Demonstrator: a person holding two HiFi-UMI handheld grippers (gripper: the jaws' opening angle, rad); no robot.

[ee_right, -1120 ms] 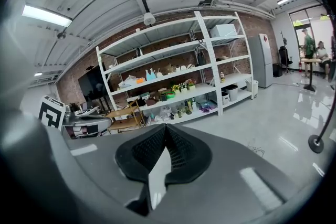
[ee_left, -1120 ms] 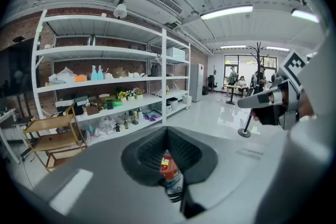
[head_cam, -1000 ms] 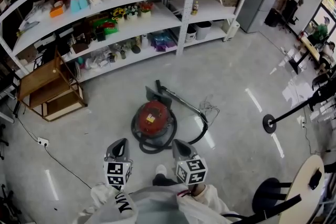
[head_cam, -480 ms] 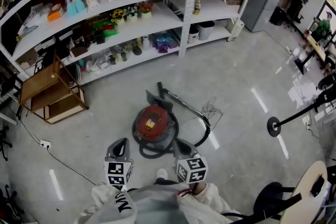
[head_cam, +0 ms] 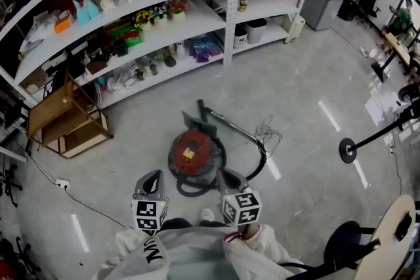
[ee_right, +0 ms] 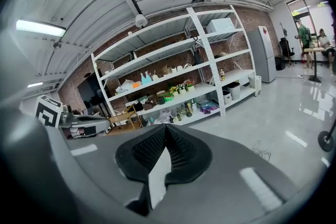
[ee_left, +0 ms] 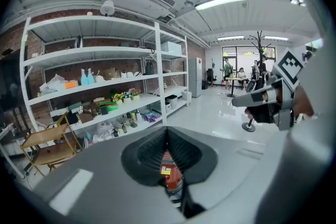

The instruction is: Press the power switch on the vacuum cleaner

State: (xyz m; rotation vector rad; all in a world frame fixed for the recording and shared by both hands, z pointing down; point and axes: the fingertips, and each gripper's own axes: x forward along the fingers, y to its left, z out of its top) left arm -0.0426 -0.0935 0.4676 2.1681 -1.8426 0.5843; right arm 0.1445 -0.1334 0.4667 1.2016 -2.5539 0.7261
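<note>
Head view: the red vacuum cleaner sits on the floor, just ahead of the left tool and the right tool, touching neither

Left gripper view: jaws together, gripping nothing, vacuum cleaner beyond their tips

Right gripper view: jaws together, gripping nothing

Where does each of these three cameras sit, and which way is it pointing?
Head view: on the person's head, facing steeply down at the vacuum cleaner; left gripper, right gripper and sleeves show.
Left gripper view: on that gripper, facing the shelves; its shut jaws show.
Right gripper view: likewise, its own shut jaws.
All share the shelves.
</note>
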